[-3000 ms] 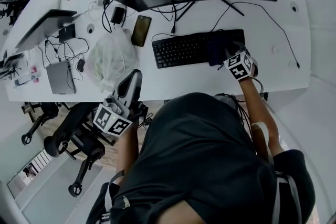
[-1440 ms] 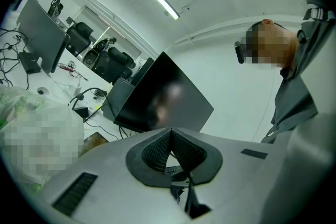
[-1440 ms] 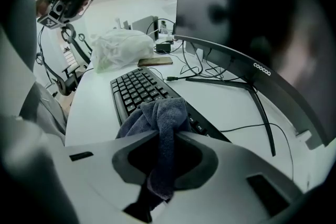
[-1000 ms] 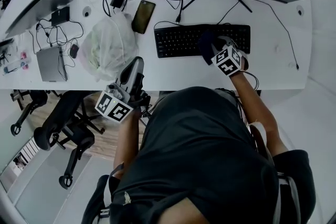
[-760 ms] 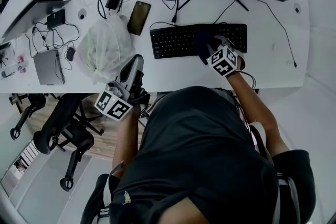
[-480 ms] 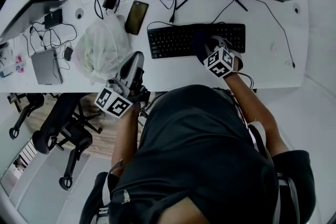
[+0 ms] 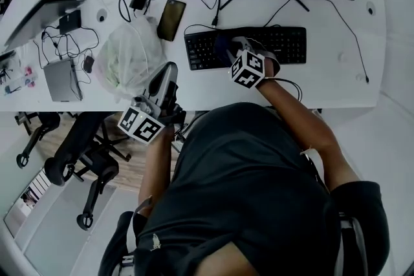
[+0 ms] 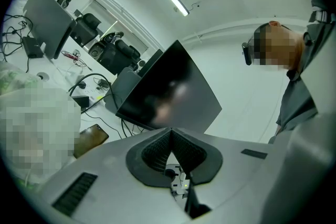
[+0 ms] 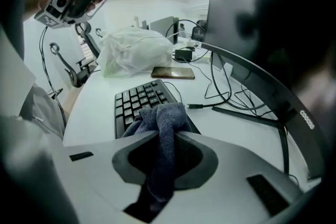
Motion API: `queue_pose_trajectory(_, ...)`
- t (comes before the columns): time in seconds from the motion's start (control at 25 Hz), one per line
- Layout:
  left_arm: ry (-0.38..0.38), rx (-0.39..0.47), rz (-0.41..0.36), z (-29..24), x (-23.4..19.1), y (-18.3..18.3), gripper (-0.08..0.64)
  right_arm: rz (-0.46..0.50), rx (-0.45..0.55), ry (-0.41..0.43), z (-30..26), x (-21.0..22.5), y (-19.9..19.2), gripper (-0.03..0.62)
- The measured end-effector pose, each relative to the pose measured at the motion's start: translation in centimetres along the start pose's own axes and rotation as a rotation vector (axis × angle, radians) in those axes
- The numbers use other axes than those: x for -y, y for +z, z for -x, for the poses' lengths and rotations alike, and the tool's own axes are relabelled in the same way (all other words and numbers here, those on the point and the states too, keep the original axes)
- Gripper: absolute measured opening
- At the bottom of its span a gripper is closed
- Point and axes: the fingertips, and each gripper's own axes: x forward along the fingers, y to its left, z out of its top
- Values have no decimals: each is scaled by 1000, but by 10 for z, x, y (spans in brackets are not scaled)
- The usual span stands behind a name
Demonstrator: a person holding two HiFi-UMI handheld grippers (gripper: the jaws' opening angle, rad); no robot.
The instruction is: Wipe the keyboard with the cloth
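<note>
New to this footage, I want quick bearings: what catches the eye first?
The right gripper, shut on a dark blue cloth, holds it on the left half of the black keyboard. The left gripper, shut and empty, hangs at the desk's front edge beside a white plastic bag.

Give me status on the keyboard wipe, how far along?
Done: the cloth is clamped in the right gripper and has swept from the right end of the keyboard to left of centre over three seconds. In hand: the cloth lies on the keys there. Left: the leftmost keys, bare beyond the cloth. The left gripper is shut, empty, held in the air.
</note>
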Motion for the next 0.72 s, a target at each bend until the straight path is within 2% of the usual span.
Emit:
queue_pose_trajectory(0.16, 12, 15, -2, 9, -2, 1, 5, -34, 30, 38, 7, 4, -8, 61)
queue_pose_trajectory(0.32, 31, 28, 8, 22, -11, 0, 5, -121, -30, -42, 31, 26, -49, 61)
queue_pose_trajectory(0.4, 35, 31, 15, 26, -16, -1, 5, -141, -64, -73, 34, 29, -56, 61)
queue_pose_trajectory(0.52, 26, 33, 26, 27, -17, -5, 5, -117, -64, -67, 21, 18, -34, 61)
queue_pose_trajectory(0.72, 14, 35, 4, 35, -13, -2, 5, -1, 52, -2, -24, -17, 42, 61)
